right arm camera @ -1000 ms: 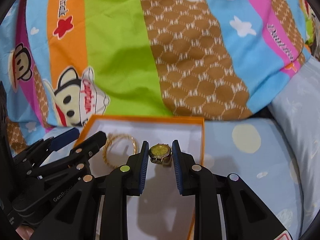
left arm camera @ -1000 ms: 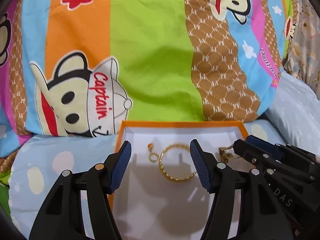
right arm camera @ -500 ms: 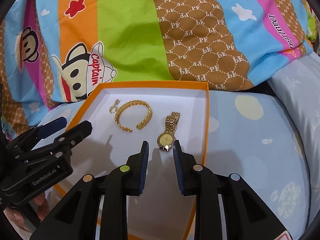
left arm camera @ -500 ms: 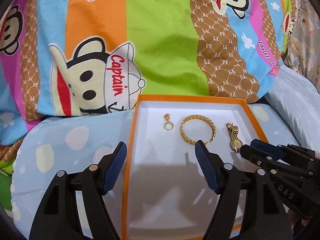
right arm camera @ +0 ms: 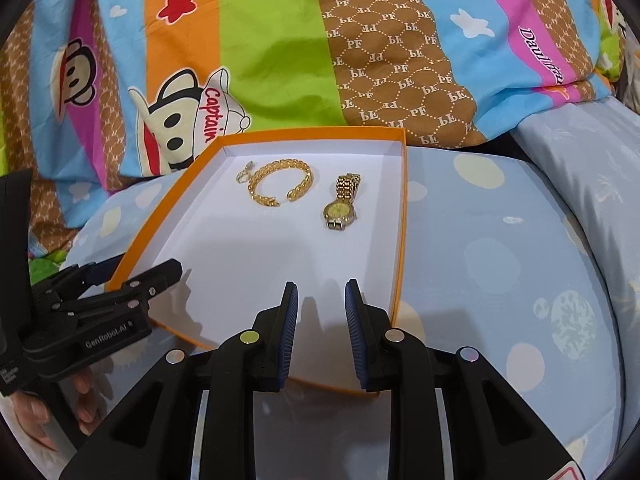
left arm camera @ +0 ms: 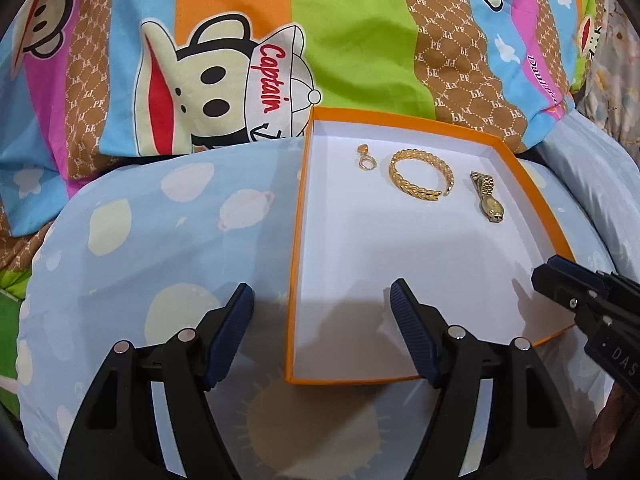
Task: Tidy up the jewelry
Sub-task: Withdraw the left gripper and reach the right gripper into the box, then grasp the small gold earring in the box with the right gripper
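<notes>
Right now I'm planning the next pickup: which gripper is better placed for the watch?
Right gripper: the watch lies almost straight ahead of it. The left gripper straddles the box's opposite wall.

The right tongs (right arm camera: pixel 321 334) hover over the near edge of the orange box (right arm camera: pixel 400 240), fingers parted with nothing between them. At 12 o'clock from them, on the white floor, lie 3 gold pieces: a watch (right arm camera: pixel 342 204), a bracelet (right arm camera: pixel 282 184) at its 9 o'clock, and a small ring (right arm camera: pixel 244 174) touching the bracelet. The left tongs (right arm camera: pixel 132 280) reach in at 9 o'clock. The box sits on a pale blue bed (right arm camera: pixel 500 260).
</notes>
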